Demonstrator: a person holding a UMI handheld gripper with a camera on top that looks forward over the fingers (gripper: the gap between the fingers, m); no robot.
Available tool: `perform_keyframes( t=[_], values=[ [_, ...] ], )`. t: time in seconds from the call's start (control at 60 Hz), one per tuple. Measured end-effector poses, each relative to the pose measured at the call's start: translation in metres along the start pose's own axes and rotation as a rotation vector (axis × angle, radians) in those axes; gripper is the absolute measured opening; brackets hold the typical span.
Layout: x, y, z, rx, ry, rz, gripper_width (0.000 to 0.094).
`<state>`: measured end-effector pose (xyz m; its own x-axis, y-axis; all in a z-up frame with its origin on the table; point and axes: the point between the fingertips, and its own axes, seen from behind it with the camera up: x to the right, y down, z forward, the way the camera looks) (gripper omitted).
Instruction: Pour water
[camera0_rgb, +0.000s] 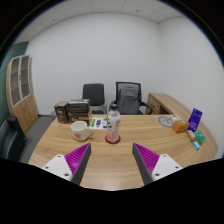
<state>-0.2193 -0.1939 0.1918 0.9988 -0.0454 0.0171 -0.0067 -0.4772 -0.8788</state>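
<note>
Water bottle (113, 125) stands upright on the wooden bench (110, 160), just beside a pale cup (80, 130), both well beyond the claw (111, 160). The claw gapes wide, holding nothing. Pouring looks unstarted; grasping, tilting remain. Whether the cup holds water, and what the small boxes (192, 128) further along are, I cannot tell.

Smooth light wooden table (110, 160), clear plastic bottle (113, 125), matt black office chairs (128, 97)

One bottle (113, 124), one cup (80, 129), two chairs (94, 95) (127, 96), one table (110, 160).
</note>
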Motion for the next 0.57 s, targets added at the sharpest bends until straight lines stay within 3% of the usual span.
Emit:
perform_keyframes(
  t=[0.25,0.567],
  values=[
    [-0.028,0.029,-0.110,-0.026,0.030,-0.001,0.0860],
    [-0.035,0.041,-0.151,-0.034,0.045,-0.012,0.0857]
  ],
)
